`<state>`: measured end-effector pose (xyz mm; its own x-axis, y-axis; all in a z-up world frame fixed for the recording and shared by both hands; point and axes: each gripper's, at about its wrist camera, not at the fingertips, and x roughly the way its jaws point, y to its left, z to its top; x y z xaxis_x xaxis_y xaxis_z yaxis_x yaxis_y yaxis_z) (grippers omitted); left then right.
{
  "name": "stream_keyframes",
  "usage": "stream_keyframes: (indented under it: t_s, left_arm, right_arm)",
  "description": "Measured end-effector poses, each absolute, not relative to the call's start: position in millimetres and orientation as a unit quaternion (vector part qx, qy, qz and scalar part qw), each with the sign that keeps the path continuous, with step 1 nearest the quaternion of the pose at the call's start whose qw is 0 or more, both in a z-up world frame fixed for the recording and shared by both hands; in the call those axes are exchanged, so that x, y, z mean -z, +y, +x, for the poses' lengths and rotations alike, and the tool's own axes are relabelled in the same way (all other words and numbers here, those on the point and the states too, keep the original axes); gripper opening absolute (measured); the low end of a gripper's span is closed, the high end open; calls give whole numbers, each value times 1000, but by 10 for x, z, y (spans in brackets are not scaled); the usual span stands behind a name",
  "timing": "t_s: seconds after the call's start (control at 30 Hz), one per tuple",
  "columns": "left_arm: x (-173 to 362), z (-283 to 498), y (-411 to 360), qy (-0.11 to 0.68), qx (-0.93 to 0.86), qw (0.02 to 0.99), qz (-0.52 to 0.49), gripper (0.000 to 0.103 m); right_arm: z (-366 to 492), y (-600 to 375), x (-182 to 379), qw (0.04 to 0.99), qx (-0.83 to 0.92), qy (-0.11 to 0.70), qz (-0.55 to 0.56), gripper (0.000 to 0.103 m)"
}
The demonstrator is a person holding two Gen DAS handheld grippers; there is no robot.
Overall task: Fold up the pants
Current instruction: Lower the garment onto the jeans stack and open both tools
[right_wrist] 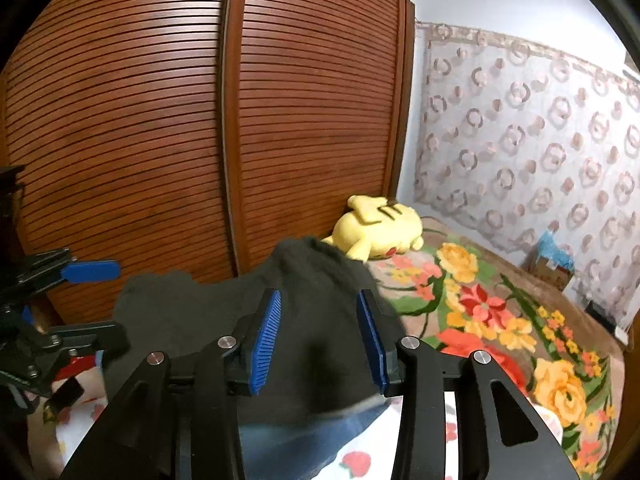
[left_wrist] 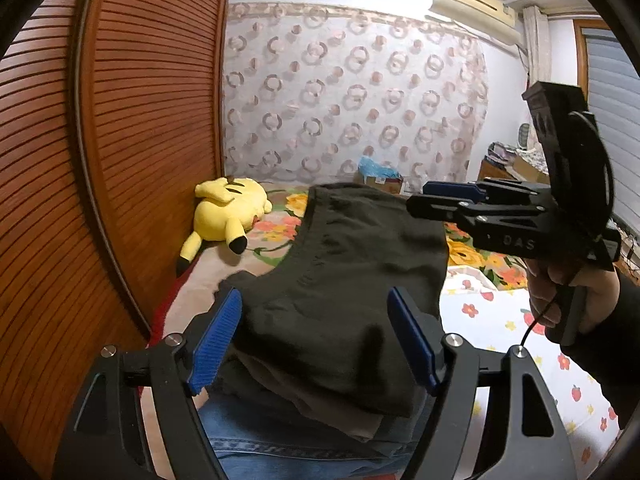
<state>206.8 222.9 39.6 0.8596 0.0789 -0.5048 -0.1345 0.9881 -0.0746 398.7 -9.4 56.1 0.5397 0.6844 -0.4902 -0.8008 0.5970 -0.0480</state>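
Note:
Folded black pants [left_wrist: 352, 280] lie on top of a stack of folded clothes, with beige cloth and blue jeans [left_wrist: 280, 440] under them, on the bed. My left gripper [left_wrist: 316, 340] is open, its blue pads on either side of the near end of the black pants, holding nothing. My right gripper [right_wrist: 318, 340] is open just above the same black pants [right_wrist: 224, 316], with the jeans [right_wrist: 312, 436] below. The right gripper also shows in the left wrist view [left_wrist: 448, 196], held in a hand over the far right corner of the pants. The left gripper also shows at the left edge of the right wrist view [right_wrist: 80, 304].
A yellow plush toy [left_wrist: 228, 212] lies on the bed against the wooden slatted wardrobe [left_wrist: 120, 140]. A floral blanket [right_wrist: 500, 320] covers the far bed, a white fruit-print sheet [left_wrist: 520, 340] the near right. A patterned curtain [left_wrist: 352, 92] hangs behind.

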Motion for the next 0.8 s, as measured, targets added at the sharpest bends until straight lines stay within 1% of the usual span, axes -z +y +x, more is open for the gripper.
stream_keyframes:
  t_s: [0.13,0.4,0.63,0.8]
  left_arm:
    - [-278,2161,2226,281,-62,957,-46,76]
    - [-35,2232,2356,314,-67,944,-75,76]
    - [-55,2199,2272,314,-65,945,-71,76]
    - [-131,2126,2210,308,-70,947,-61,76]
  right_arm:
    - [4125,-93,-453,863,-425,238,-136,41]
    - [4512,25,-225,859,-409,284,-123,41]
    - [4494,3,-244,865,-399,284,-110,41]
    - [4300,-39,-286,871,-393,277,-102,41]
